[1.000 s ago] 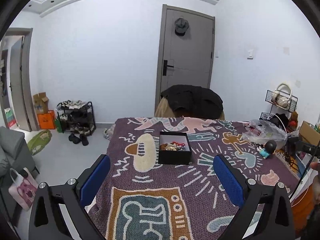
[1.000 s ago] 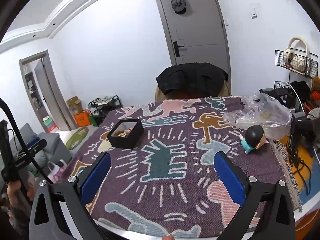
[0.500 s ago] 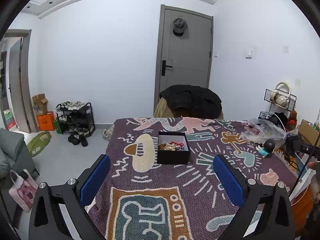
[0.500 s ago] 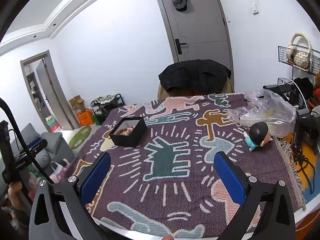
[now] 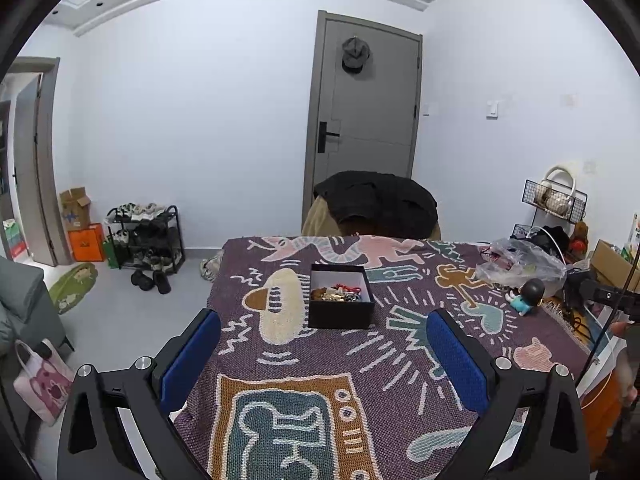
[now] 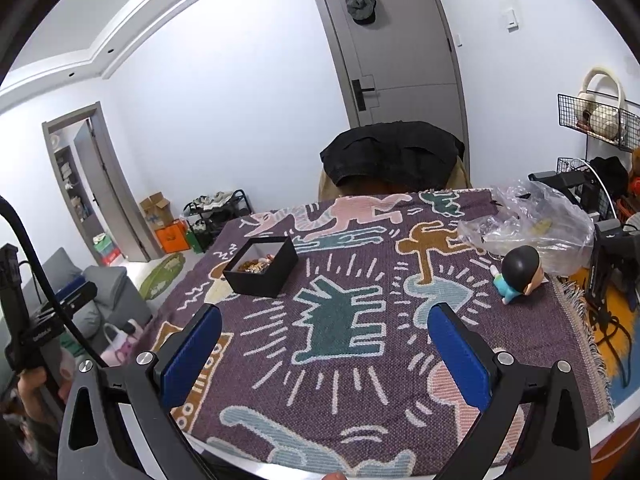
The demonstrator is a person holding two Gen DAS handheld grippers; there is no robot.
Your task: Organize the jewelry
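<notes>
Purple woven cloth (image 5: 320, 364) with cartoon figures covers the table beneath me, and nearest to the cameras are my own two grippers, both hovering above its near edge. My left gripper (image 5: 323, 354) has its blue pads spread wide with nothing between them; my right gripper (image 6: 325, 346) is the same, fingers apart and empty. Just beyond my left fingers, almost straight ahead, sits the open black box (image 5: 341, 297), and from the right gripper it lies ahead and off to the left (image 6: 262, 267). Inside it I see a small heap of jewelry (image 5: 336, 294), gold, red and dark pieces tangled together, too small to sort by eye. No loose jewelry shows on the cloth around the box. Farther off to my right are a little doll (image 6: 518, 276) and a crumpled clear plastic bag (image 6: 532, 224); whether it holds more pieces I cannot tell. So the pile may be gathered already or waiting to be sorted; either fits.
</notes>
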